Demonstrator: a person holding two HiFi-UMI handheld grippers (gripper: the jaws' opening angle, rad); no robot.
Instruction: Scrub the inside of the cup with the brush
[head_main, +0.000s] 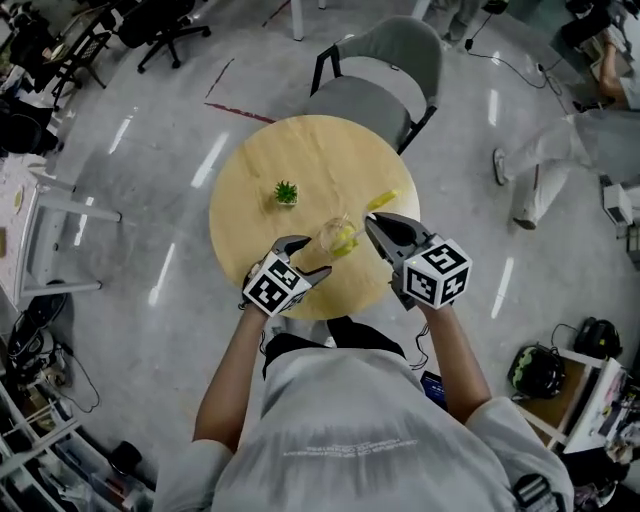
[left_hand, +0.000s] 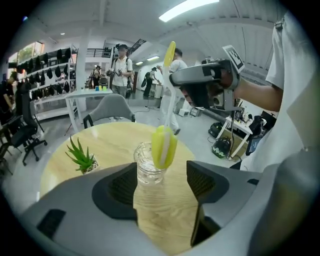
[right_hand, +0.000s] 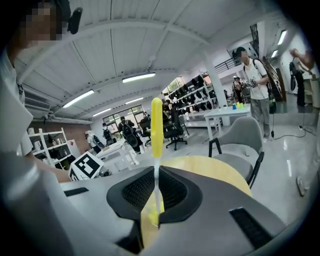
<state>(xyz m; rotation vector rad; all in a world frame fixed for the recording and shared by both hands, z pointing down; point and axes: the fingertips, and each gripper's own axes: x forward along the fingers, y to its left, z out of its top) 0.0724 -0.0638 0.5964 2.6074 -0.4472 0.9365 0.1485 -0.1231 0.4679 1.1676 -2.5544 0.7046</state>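
My left gripper (left_hand: 161, 174) gapes, jaws apart, cup (left_hand: 146, 169) just ahead between them; right gripper (right_hand: 156, 192) clamps the brush (right_hand: 156, 125) tight.

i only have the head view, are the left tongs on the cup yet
Observer: No. The left gripper view shows the left tongs standing apart, with the cup ahead between them and untouched.
Operator: is the brush down inside the cup
Observer: Not at the bottom. In the left gripper view the brush has its yellow-green head at the cup's rim, on the side nearer the right tongs.
Operator: where do the right tongs have it
Observer: The right gripper view shows them shut on the thin white stem, with the yellow handle sticking out beyond the tips.
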